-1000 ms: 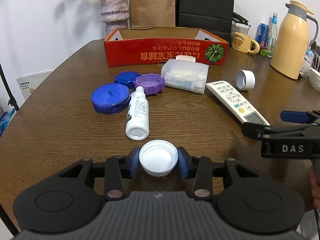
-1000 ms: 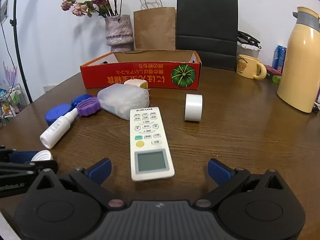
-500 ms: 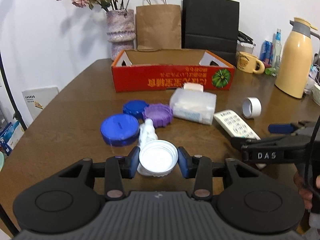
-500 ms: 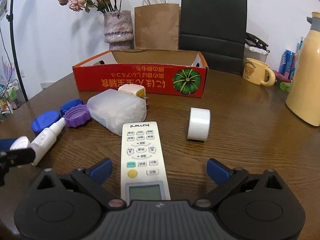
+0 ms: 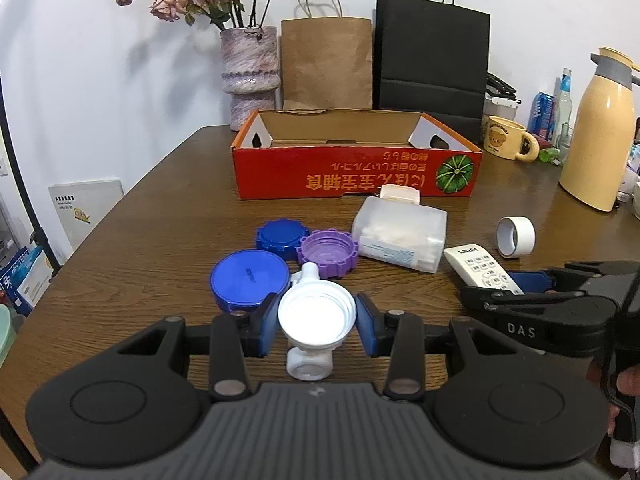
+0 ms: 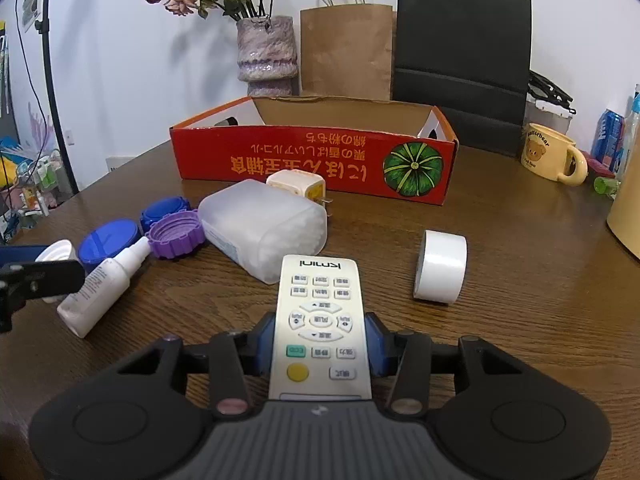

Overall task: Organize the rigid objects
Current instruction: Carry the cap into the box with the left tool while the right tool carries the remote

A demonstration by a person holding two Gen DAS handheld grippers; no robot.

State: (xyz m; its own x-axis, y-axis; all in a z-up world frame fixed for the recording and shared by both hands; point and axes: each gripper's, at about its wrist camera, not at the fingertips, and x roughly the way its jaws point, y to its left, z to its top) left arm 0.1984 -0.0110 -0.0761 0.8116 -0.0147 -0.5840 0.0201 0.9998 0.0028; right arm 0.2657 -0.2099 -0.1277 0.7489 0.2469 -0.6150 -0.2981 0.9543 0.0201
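Two grips were live at once, and that was my worry. My left gripper (image 5: 316,326) had its fingers clamped on a white cap (image 5: 317,316), held at the lower centre of the left wrist view above a small white bottle (image 5: 309,360) lying on the desk (image 5: 160,240). My right gripper (image 6: 320,340) was closing its fingers on the white remote control (image 6: 319,320), which sat between the pads at the lower centre of the right wrist view; I judged they were just reaching its sides.

The remote stuck out far ahead of the fingers, so I expected it might droop or pivot once lifted and slip from a hold so near its lower end. Its far tip lay near the translucent plastic container (image 6: 264,226), and a swing could have knocked that or the roll of white tape (image 6: 442,266) at mid-right. The red cardboard box (image 6: 316,156), upper centre, looked the likely destination; its near wall could have caught a low-carried remote. The shallow cap might have popped free if squeezed unevenly.
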